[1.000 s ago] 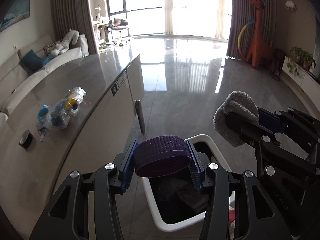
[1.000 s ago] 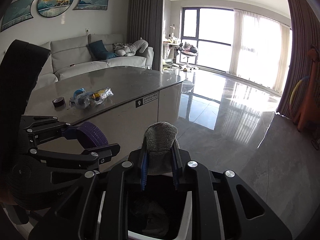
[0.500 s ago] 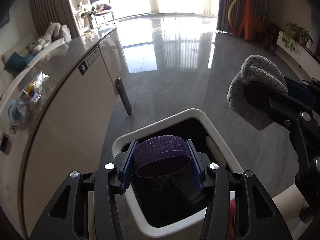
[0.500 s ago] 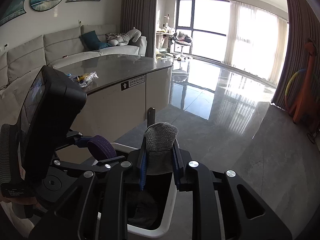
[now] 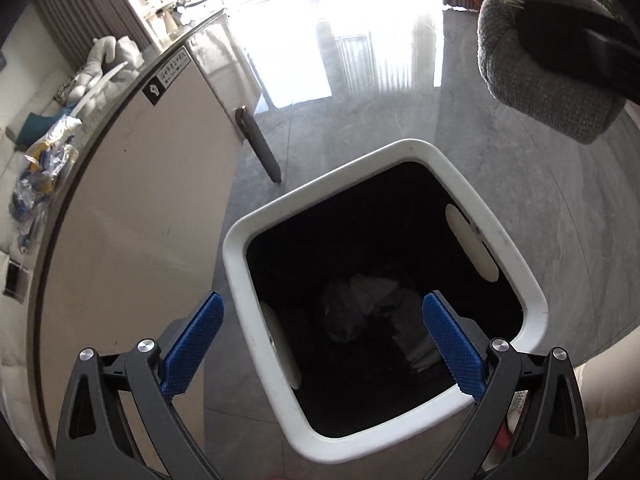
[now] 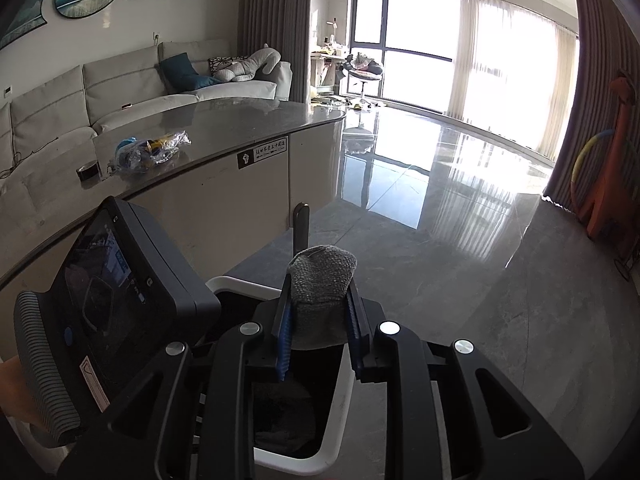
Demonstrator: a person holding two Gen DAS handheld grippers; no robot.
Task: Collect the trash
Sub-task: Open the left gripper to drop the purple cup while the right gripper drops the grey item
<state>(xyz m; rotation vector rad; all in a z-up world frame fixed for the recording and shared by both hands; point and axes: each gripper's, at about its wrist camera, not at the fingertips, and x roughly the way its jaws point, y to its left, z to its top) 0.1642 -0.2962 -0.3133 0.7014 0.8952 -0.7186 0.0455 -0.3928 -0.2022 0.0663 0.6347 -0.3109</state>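
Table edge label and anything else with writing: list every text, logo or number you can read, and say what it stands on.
Black label on the table's edge: a white fist-like symbol and a row of white characters, too small to read.
Device screen on the left gripper's back: icons and lines, blurred, unreadable.
Sticker low on that device: unreadable.
Nothing else bears text.

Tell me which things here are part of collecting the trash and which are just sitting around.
Part of the job:
- white bin
- grey cloth in the right hand-held gripper
- left hand-held gripper, open above the bin
- crumpled plastic wrapper on the counter

Just sitting around:
- tape roll
- sofa
- giraffe toy
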